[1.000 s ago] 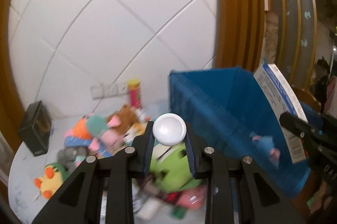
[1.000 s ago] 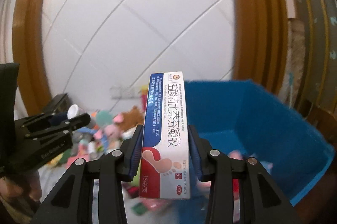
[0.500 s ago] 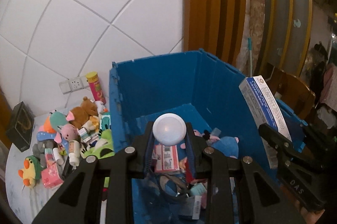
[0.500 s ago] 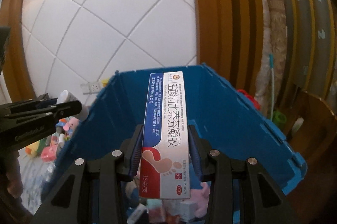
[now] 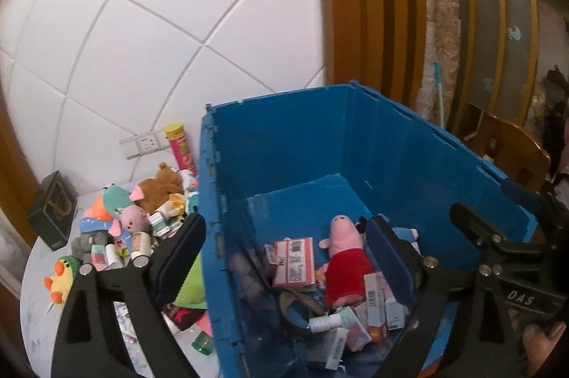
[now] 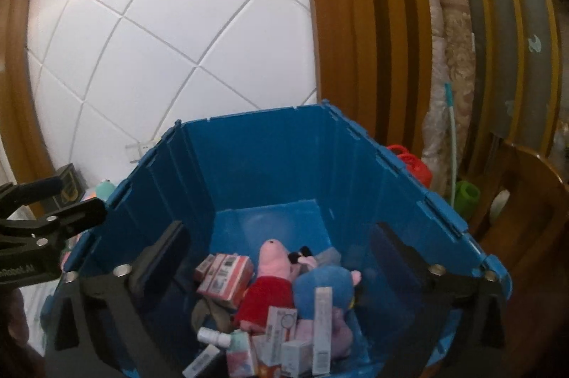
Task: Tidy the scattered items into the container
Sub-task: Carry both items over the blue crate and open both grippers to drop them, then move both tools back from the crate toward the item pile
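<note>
**Both grippers opening over the blue crate**

I am holding my left gripper (image 5: pixel 284 257) and right gripper (image 6: pixel 284 260) over the deep blue plastic crate (image 5: pixel 284 143), jaws opening wide with nothing between them. A pink pig plush in a red dress (image 6: pixel 270 282) and small cardboard boxes (image 6: pixel 224 278) are lying inside; more plush toys (image 5: pixel 117 218) are lying scattered on the table (image 5: pixel 35 275) left of it.

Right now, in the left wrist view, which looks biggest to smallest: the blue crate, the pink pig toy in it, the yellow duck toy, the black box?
1. Blue crate, by far the largest.
2. Pink pig toy.
3. Black box and yellow duck toy look alike; the fisheye bends that edge, so I won't rank them.
</note>
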The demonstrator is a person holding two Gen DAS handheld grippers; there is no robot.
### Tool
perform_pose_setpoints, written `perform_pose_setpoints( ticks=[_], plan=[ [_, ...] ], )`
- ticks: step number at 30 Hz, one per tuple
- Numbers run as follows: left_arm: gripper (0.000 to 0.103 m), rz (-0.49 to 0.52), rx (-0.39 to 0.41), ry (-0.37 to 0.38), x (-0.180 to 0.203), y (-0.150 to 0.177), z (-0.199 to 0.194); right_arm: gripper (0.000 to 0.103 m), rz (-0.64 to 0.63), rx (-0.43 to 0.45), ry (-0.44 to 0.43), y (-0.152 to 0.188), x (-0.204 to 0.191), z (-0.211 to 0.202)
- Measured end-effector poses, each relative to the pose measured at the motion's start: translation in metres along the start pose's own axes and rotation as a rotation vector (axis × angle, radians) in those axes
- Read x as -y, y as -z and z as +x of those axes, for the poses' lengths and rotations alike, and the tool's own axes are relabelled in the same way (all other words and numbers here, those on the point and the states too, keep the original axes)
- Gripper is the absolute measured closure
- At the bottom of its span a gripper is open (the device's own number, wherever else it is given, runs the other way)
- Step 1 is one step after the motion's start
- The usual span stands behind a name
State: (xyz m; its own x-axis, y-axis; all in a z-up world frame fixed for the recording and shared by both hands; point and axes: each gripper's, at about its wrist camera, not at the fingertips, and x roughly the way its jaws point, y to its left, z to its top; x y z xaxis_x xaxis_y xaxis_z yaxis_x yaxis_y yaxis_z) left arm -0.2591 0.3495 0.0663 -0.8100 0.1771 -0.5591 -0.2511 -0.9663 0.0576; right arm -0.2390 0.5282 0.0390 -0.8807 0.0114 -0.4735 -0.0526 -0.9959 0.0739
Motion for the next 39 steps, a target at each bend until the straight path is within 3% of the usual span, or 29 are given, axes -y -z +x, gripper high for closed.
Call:
perform_pose_setpoints(
  ticks=[6, 14, 20, 28, 34, 39],
  plan=[
    [0.011, -0.051, -0.004, -0.035, -0.031, 0.010, -0.004, 0.000, -0.008, -0.008, -0.028, 0.000, -0.009, 0.006],
    [0.011, -0.149, -0.036, -0.132, -0.106, 0.043, -0.012, 0.000, -0.037, 0.016, -0.130, 0.000, -0.064, 0.001],
    [0.011, -0.229, -0.082, -0.218, -0.187, 0.079, -0.017, 0.000, -0.079, 0.028, -0.219, 0.002, -0.134, 0.000],
    [0.011, -0.293, -0.155, -0.262, -0.315, 0.140, -0.027, 0.000, -0.135, 0.065, -0.281, 0.011, -0.256, -0.003],
    [0.011, -0.278, -0.284, -0.277, -0.404, 0.195, -0.015, 0.000, -0.130, -0.062, -0.308, 0.047, -0.350, 0.039],
    [0.011, -0.327, -0.356, -0.304, -0.467, 0.235, -0.003, 0.000, -0.138, -0.218, -0.292, 0.093, -0.401, 0.080]
  ],
)
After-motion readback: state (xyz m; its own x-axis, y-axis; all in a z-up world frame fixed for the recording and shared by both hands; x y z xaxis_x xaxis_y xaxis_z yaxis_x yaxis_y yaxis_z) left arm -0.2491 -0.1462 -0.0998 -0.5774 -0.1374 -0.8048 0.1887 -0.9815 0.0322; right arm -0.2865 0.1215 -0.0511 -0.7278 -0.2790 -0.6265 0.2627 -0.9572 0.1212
